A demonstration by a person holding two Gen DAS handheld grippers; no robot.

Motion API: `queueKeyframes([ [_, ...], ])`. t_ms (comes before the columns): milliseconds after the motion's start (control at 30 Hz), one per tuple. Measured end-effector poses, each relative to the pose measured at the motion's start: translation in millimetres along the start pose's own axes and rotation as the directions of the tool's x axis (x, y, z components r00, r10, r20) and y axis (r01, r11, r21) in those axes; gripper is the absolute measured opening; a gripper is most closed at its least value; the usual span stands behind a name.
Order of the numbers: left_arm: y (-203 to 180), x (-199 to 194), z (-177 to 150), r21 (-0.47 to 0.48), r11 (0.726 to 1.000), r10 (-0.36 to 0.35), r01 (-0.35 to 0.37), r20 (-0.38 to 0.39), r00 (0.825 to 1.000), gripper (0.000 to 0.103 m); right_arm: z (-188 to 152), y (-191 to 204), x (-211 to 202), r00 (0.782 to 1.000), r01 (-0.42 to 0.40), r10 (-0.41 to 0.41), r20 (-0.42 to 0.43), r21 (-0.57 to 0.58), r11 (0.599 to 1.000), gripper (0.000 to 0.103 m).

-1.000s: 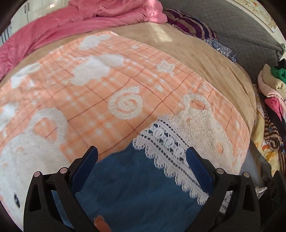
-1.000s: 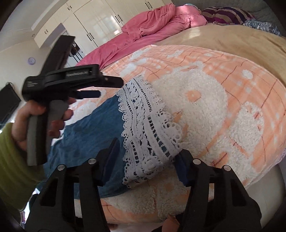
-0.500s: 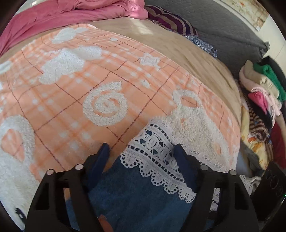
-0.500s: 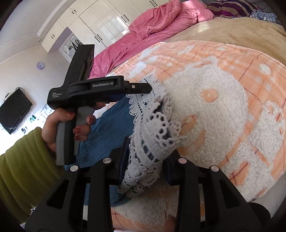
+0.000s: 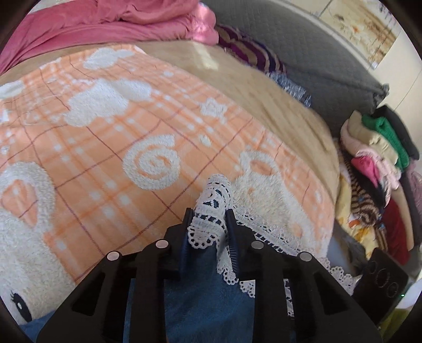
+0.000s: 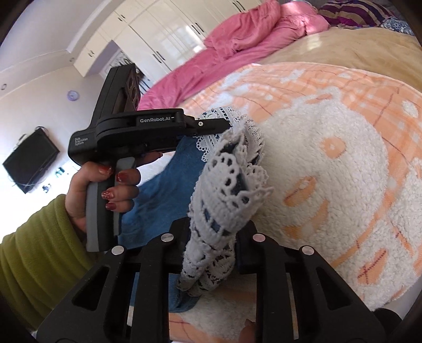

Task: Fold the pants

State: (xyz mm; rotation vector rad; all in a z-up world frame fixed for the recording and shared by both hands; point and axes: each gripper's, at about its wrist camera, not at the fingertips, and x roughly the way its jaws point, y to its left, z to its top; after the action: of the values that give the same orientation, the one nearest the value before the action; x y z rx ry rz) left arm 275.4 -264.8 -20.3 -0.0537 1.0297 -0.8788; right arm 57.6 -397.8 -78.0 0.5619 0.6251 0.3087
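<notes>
Blue denim pants point(image 5: 200, 290) with a white lace hem point(image 5: 215, 195) lie on an orange and white fleece blanket point(image 5: 105, 147). My left gripper point(image 5: 209, 213) has its jaws closing, and a bunched fold of lace is pinched between the pads. In the right wrist view my right gripper point(image 6: 215, 227) is also closing, with another gathered part of the lace hem point(image 6: 229, 179) squeezed between its fingers and lifted off the blanket point(image 6: 329, 158). The left gripper point(image 6: 226, 124) shows there too, held by a hand in a green sleeve point(image 6: 31, 250), nipping the hem above the denim point(image 6: 163, 190).
A pink duvet point(image 5: 105, 18) and a striped pillow point(image 5: 250, 52) lie at the far end of the bed, by a grey headboard point(image 5: 316, 58). A pile of clothes point(image 5: 374, 147) stands at the right. White wardrobes point(image 6: 163, 39) and a wall TV point(image 6: 29, 158) are behind.
Both grippers have gone from wide apart to pinched on the lace hem. The flat hem is now bunched and raised a little at both grips.
</notes>
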Motion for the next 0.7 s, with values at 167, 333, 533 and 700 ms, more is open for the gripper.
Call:
queueKeyframes([
  [167, 9, -35, -4, -0.048, 0.997, -0.058, 0.062, 0.079, 0.995, 0.023, 0, 13, -9, 0.998, -0.04, 0.042, 0.053, -0.052, 0.998, 0.016],
  [333, 25, -76, -23, -0.09, 0.99, -0.09, 0.105, 0.157, 0.983, 0.023, -4, 67, -13, 0.995, -0.037, 0.06, 0.082, -0.26, 0.965, 0.016],
  [533, 67, -127, -58, -0.218, 0.969, -0.059, 0.118, 0.259, 0.964, 0.023, -16, 148, 16, 0.997, -0.072, 0.077, -0.012, -0.504, 0.86, 0.016],
  [700, 103, -155, -92, -0.366, 0.925, -0.009, 0.105, 0.255, 0.967, 0.06, -60, 187, 65, 0.989, -0.084, -0.022, -0.146, -0.682, 0.726, 0.017],
])
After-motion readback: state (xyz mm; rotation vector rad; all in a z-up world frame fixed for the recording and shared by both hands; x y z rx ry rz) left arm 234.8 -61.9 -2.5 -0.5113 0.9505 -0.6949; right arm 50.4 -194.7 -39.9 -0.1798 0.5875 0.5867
